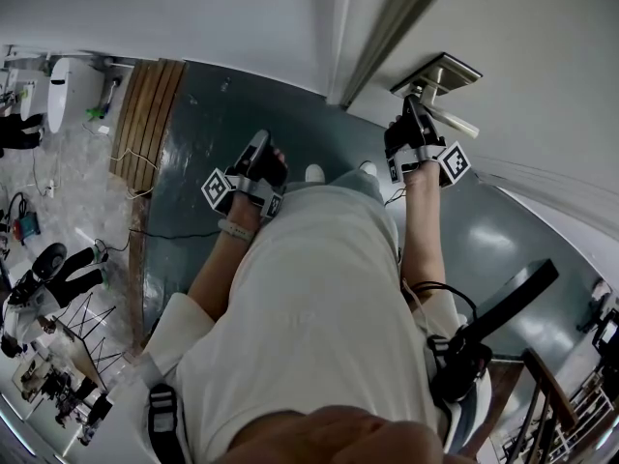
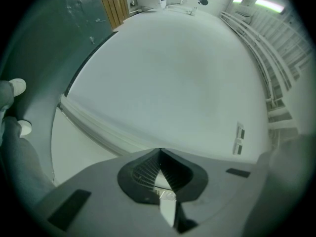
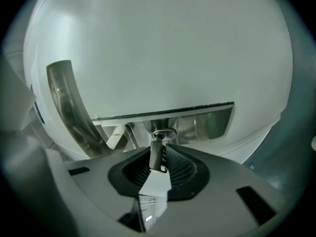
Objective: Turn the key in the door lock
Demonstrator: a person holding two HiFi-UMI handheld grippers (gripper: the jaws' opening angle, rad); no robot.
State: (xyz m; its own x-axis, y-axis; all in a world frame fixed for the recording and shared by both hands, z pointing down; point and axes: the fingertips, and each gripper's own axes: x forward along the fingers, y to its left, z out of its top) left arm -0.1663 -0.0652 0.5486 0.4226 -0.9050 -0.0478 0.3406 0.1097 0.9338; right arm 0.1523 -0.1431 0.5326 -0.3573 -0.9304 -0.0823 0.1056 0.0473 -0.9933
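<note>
A dark key (image 3: 158, 156) sticks out of the keyhole (image 3: 163, 134) in the shiny metal lock plate (image 3: 202, 123) on the white door (image 3: 163, 53). My right gripper (image 3: 159, 151) is shut on the key's head, with the head standing on edge between the ribbed pads. The curved metal door handle (image 3: 69, 107) lies to the left of the lock. In the head view the right gripper (image 1: 414, 114) is up against the lock plate (image 1: 437, 73), just under the handle (image 1: 456, 122). My left gripper (image 1: 259, 148) hangs away from the door. Its jaws (image 2: 160, 152) are shut with nothing between them.
The left gripper faces a white wall (image 2: 173, 73) and the door frame (image 2: 94, 127). Below is a dark green floor (image 1: 203, 143) with a wooden strip (image 1: 145, 124). My shoes (image 1: 314, 173) are close to the door. A dark chair (image 1: 503, 307) stands at the lower right.
</note>
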